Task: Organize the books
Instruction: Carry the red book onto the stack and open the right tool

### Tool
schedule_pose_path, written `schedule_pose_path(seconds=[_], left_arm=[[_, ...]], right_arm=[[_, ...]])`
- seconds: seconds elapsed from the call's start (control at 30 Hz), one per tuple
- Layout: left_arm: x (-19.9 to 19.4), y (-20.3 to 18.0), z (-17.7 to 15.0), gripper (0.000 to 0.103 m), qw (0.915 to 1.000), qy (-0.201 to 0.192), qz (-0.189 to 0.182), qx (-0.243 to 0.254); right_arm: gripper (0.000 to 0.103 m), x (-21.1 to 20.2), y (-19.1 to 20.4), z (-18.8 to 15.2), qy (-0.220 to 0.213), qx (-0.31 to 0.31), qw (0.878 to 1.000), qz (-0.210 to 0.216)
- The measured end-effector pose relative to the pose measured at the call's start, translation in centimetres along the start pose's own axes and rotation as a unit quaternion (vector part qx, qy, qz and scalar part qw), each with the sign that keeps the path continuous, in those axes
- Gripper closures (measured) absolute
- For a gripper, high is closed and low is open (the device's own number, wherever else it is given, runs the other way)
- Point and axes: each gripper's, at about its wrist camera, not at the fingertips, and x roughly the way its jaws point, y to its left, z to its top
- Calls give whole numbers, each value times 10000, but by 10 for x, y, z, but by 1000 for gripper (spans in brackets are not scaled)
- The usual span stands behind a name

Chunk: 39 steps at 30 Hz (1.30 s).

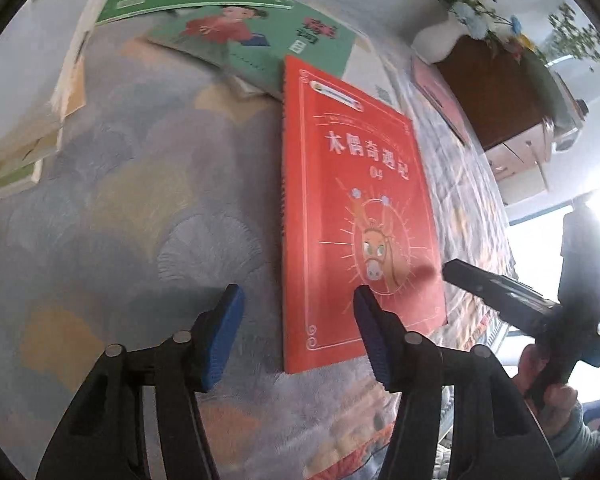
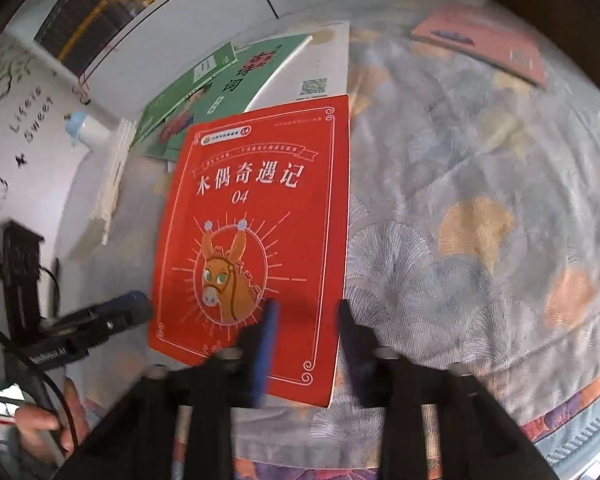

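Note:
A red book with a donkey on its cover (image 1: 356,208) lies flat on the patterned tablecloth (image 1: 140,200); it also shows in the right wrist view (image 2: 256,240). My left gripper (image 1: 296,320) is open, with its jaws either side of the book's left edge near the bottom corner. My right gripper (image 2: 306,332) is open over the book's lower right corner. Green books (image 1: 260,36) lie in a loose pile behind the red one, also seen in the right wrist view (image 2: 220,80). A pink book (image 2: 484,40) lies at the far right.
A stack of books (image 1: 28,140) sits at the left edge. A white vase with blue flowers (image 1: 444,40) and a brown box (image 1: 496,88) stand at the back right. A shelf of books (image 2: 112,4) is on the wall behind.

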Motion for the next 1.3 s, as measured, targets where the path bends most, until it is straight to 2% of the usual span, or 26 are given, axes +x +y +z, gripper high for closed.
schedule_pose_path(seconds=[0.07, 0.13, 0.2, 0.27, 0.33, 0.37, 0.4, 0.47, 0.53, 0.67, 0.73, 0.8, 0.87, 0.97, 1.07, 1.1, 1.13, 1.17, 1.2, 1.23, 1.27, 1.3], left_arm=[[2, -1, 0, 53, 10000, 11, -19, 46], [1, -3, 1, 56, 9999, 36, -70, 122], [4, -6, 0, 60, 9994, 194, -265, 117], [-2, -9, 1, 60, 9991, 149, -391, 66], [-17, -8, 4, 60, 9955, -45, -936, -126], [-26, -6, 6, 60, 9910, -157, -1302, -260], [-35, -4, 8, 60, 9827, -292, -1778, -425], [-39, -7, 12, 60, 9739, -259, -2188, -548], [-37, -15, 15, 60, 9762, -236, -2113, -433], [-18, -20, 18, 62, 9886, -143, -1479, -233], [-6, -19, 19, 76, 9918, -83, -1264, -191], [2, -17, 18, 82, 9919, -21, -1253, -218], [11, -15, 18, 83, 9894, 10, -1404, -377], [20, -7, 19, 84, 9801, 27, -1781, -874], [13, -3, 24, 85, 9638, -10, -2338, -1284], [9, 0, 25, 85, 9567, -6, -2547, -1408], [6, 1, 27, 85, 9481, 15, -2788, -1530], [5, 1, 29, 85, 9433, 39, -2913, -1591], [5, 1, 31, 85, 9382, 61, -3036, -1662], [5, 1, 34, 85, 9324, 94, -3168, -1737], [6, 1, 34, 85, 9267, 128, -3280, -1831], [8, 2, 34, 85, 9164, 174, -3460, -2005]], right_arm=[[85, 5, 6, -2, -4, -50, 9995, -326], [85, 11, 11, -1, 38, 5, 9989, -463], [85, 14, 8, -4, 56, 55, 9992, -402], [83, 15, 3, -1, 67, 162, 9995, -248], [83, 15, -9, -1, 77, 368, 9993, -9], [83, 14, -14, -1, 90, 449, 9989, 94], [83, 15, -23, -1, 109, 605, 9977, 287], [83, 15, -31, -1, 127, 778, 9954, 540], [83, 16, -37, -2, 121, 879, 9936, 698], [83, 16, -39, -2, 107, 892, 9932, 741], [83, 15, -38, -3, 91, 863, 9938, 698], [83, 16, -37, -2, 86, 885, 9935, 711], [83, 13, -40, -6, 92, 983, 9918, 809], [79, 13, -53, -8, 115, 1213, 9863, 1108], [72, 14, -66, -9, 223, 1599, 9734, 1623], [66, 15, -75, -10, 284, 1835, 9640, 1902], [62, 17, -84, -13, 306, 2110, 9510, 2237], [54, 17, -90, -15, 300, 2273, 9424, 2434], [50, 19, -98, -20, 269, 2546, 9261, 2771], [49, 21, -104, -23, 240, 2717, 9142, 2997], [44, 24, -110, -28, 217, 2945, 8961, 3314], [43, 27, -112, -30, 205, 3046, 8871, 3463]])
